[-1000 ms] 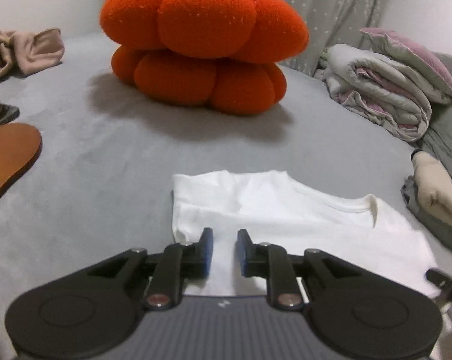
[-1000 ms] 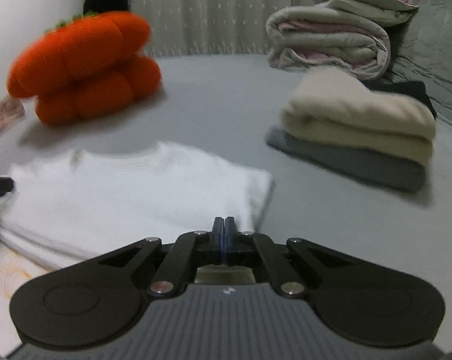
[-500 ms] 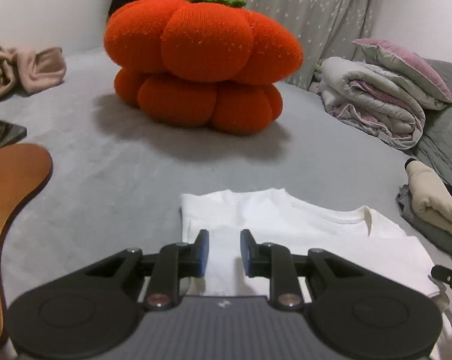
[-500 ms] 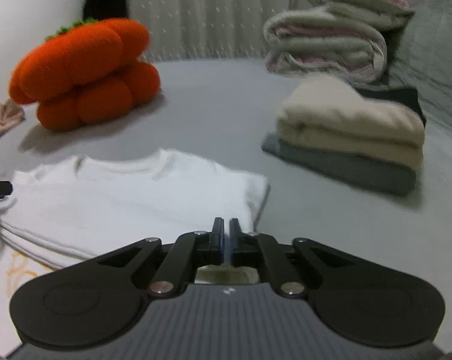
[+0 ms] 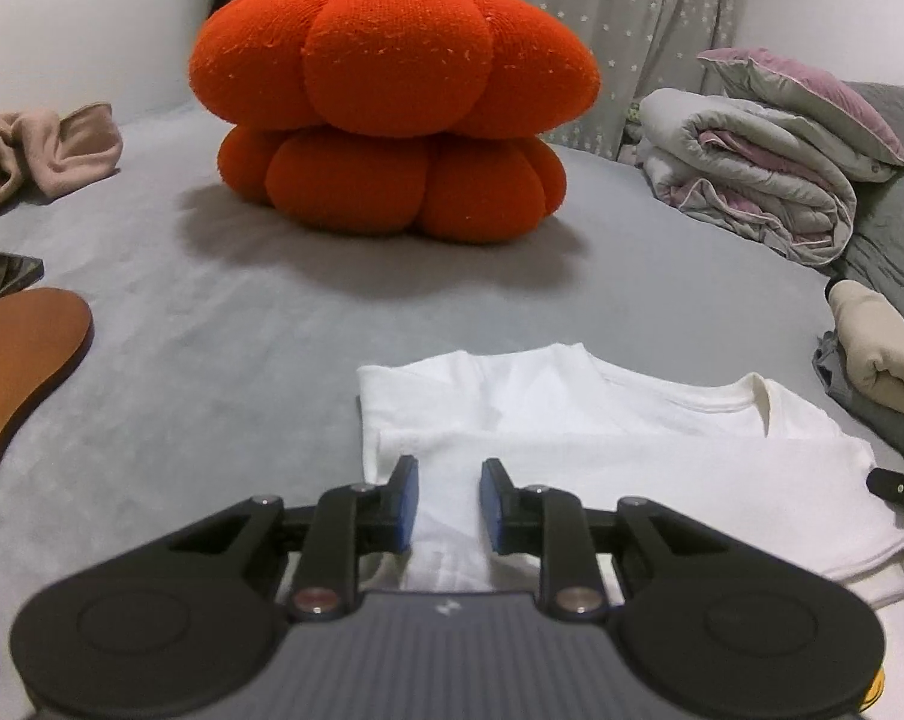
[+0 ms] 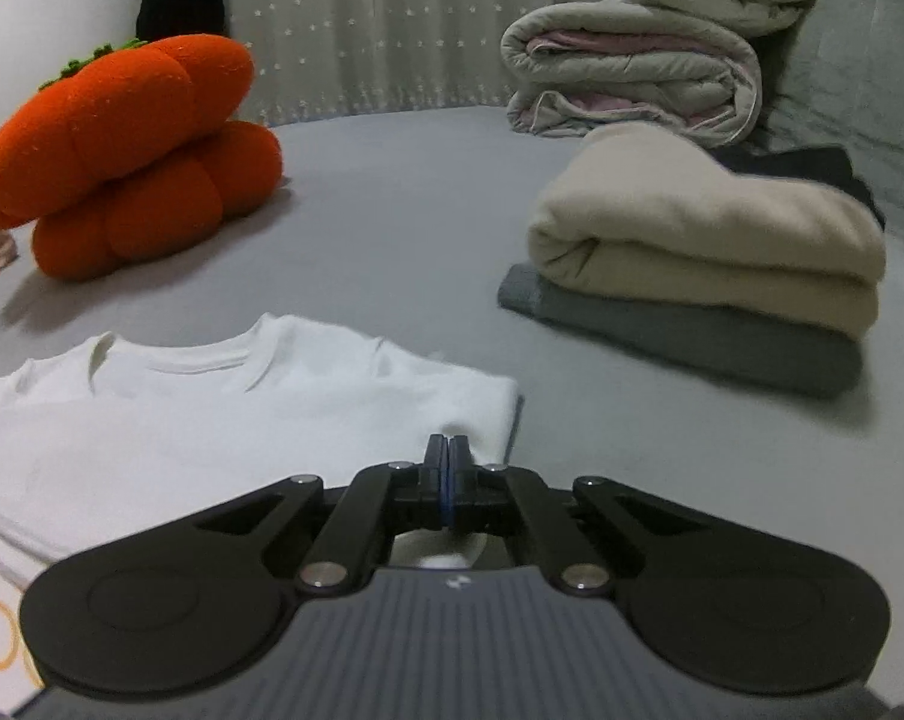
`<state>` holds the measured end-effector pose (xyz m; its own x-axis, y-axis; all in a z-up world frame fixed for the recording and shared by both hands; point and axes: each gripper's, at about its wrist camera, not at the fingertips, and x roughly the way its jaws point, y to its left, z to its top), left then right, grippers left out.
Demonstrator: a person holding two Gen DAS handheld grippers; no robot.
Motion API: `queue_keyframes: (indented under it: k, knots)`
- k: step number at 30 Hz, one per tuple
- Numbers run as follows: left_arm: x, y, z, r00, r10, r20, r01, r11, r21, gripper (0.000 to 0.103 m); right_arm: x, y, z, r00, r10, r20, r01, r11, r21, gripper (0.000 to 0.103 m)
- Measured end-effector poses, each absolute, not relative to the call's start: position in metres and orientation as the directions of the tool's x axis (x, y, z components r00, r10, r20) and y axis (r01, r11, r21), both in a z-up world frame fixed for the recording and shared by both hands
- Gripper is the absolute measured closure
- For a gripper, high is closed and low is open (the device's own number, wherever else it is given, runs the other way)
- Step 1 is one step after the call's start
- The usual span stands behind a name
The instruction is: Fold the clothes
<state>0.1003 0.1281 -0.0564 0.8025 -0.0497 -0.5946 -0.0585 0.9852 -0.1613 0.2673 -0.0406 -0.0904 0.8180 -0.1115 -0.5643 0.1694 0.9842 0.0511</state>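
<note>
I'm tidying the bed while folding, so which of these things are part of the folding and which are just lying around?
Folding: white T-shirt, left gripper, right gripper, folded stack.
Lying about: orange plush pumpkin, rolled duvet, pink garment.

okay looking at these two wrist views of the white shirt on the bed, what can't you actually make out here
- White shirt: its near hem is hidden under the left gripper body in the left view.
- Right gripper: jaws together, but its body hides whether they pinch any cloth.
- Brown board: cut off by the left edge.
- Dark folded item: mostly behind the cream stack, right view.
</note>
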Motion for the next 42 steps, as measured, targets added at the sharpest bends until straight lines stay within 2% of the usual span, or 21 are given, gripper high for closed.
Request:
queue_keyframes:
  k: [3,4,5,6,12,26,27,28,29,31,37,42]
  knots:
    - [0.098,0.128,-0.051,0.797,-0.066,-0.601,-0.056,0.982,-0.183,0.069,0.26,-0.039,-0.083,0.81,-0.101,-0.578,0.173,0.982,0.07,0.101]
    - [0.096,0.127,-0.049,0.796,-0.073,-0.601,-0.053,0.98,-0.19,0.066,0.256,-0.038,-0.08,0.807,-0.093,-0.583,0.171,0.982,0.08,0.098]
    - [0.093,0.127,-0.046,0.796,-0.084,-0.6,-0.048,0.979,-0.2,0.065,0.25,-0.037,-0.077,0.804,-0.083,-0.589,0.166,0.982,0.088,0.091]
    - [0.089,0.126,-0.045,0.795,-0.095,-0.599,-0.044,0.976,-0.213,0.064,0.244,-0.035,-0.074,0.801,-0.073,-0.594,0.16,0.982,0.095,0.089]
    - [0.064,0.131,-0.032,0.768,-0.161,-0.62,-0.016,0.963,-0.27,0.064,0.213,-0.027,-0.06,0.752,-0.011,-0.659,0.13,0.983,0.132,0.089]
    - [-0.025,0.155,-0.026,0.654,-0.219,-0.725,-0.042,0.945,-0.323,0.061,0.121,-0.044,-0.054,0.634,0.028,-0.773,0.234,0.946,0.226,0.087]
    - [-0.031,0.157,-0.027,0.645,-0.22,-0.731,-0.049,0.944,-0.327,0.061,0.114,-0.045,-0.053,0.628,0.029,-0.777,0.237,0.945,0.227,0.085]
    - [-0.036,0.159,-0.028,0.637,-0.222,-0.738,-0.056,0.942,-0.331,0.061,0.107,-0.045,-0.053,0.623,0.03,-0.782,0.239,0.944,0.227,0.079]
    - [-0.042,0.161,-0.029,0.629,-0.223,-0.745,-0.063,0.94,-0.335,0.061,0.1,-0.046,-0.052,0.619,0.031,-0.785,0.239,0.945,0.225,0.067]
    - [-0.054,0.165,-0.031,0.612,-0.227,-0.758,-0.077,0.936,-0.343,0.061,0.086,-0.045,-0.051,0.615,0.033,-0.788,0.23,0.948,0.219,0.057]
    - [-0.09,0.176,-0.038,0.566,-0.247,-0.786,-0.105,0.925,-0.366,0.06,0.046,-0.041,-0.053,0.594,0.052,-0.803,0.191,0.96,0.204,0.057]
    - [-0.112,0.183,-0.043,0.518,-0.311,-0.797,-0.083,0.909,-0.408,0.06,0.018,-0.039,-0.059,0.567,0.078,-0.82,0.181,0.959,0.217,0.057]
